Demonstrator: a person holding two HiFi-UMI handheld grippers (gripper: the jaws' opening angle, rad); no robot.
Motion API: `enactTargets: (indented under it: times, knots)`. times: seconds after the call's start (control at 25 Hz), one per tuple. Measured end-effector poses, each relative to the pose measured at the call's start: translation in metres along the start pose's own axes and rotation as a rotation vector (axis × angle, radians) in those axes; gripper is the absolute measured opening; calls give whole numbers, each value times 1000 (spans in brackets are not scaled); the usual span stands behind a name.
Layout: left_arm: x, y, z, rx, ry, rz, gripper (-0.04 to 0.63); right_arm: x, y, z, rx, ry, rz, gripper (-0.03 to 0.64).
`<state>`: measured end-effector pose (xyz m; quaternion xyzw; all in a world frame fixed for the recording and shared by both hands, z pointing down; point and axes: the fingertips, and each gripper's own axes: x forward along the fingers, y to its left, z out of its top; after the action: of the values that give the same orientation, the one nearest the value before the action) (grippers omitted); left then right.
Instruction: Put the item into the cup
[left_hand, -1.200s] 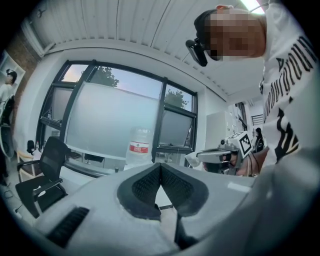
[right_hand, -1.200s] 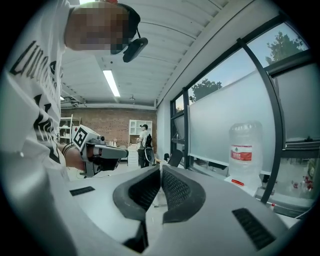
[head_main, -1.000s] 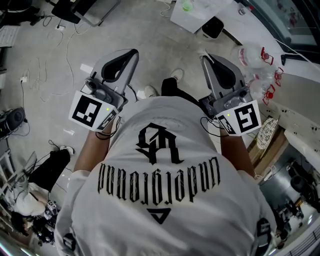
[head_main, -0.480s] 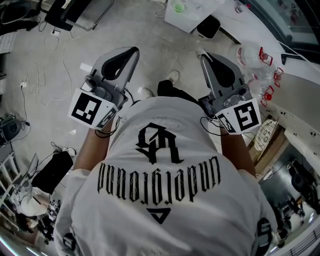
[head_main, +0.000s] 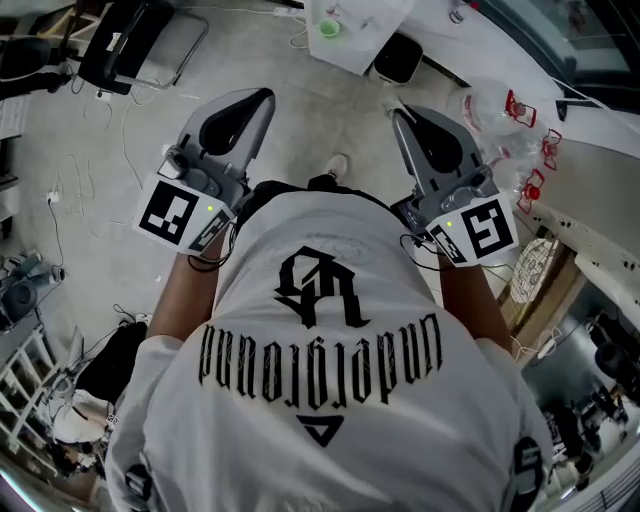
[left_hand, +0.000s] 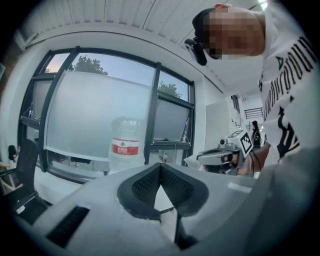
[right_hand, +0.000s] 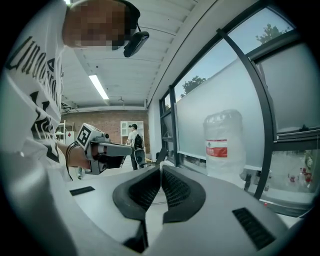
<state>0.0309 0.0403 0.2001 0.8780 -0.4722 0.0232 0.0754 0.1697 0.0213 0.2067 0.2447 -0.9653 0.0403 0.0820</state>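
The person stands with both tools raised chest-high before a white printed shirt (head_main: 320, 330). The left claw (head_main: 263, 97) and the right claw (head_main: 398, 112) sit side by side, well apart, both pointing forward over the grey floor (head_main: 90, 150).

The left claw is clenched: its ribbed black pads (left_hand: 147, 185) meet at the tip with nothing caught between them. The right claw is clenched the same way, its pads (right_hand: 175, 187) pressed together at the front and empty.

Well ahead of both claws, and between their two lines, is the corner of a white desk (head_main: 350, 50). On it rests what looks like a small green cup (head_main: 328, 28), far from either claw. I cannot tell which thing is meant to go into it, and neither claw carries anything.

Just beyond the right claw and a little to its right lies a big clear water bottle (head_main: 488, 103) with a red label. In both gripper views it stands in front of a tall dark-framed window (left_hand: 100, 115). Below the claws, near the shirt's edge, a shoe (head_main: 337, 165) shows on the floor. Cables (head_main: 120, 130) trail across the floor out past the left claw. Far behind the left claw, another person (right_hand: 132, 140) stands by a brick wall.
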Motion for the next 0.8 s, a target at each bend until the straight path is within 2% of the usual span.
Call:
enactTargets:
  times: [0.48,0.8]
  knots:
    - [46,7,6,12,15,-65,14,-8,-34,-3,19,-5,-75,17]
    - [65,30,12,22,20,-147,14,8,-41,4,30,-17,-158,17]
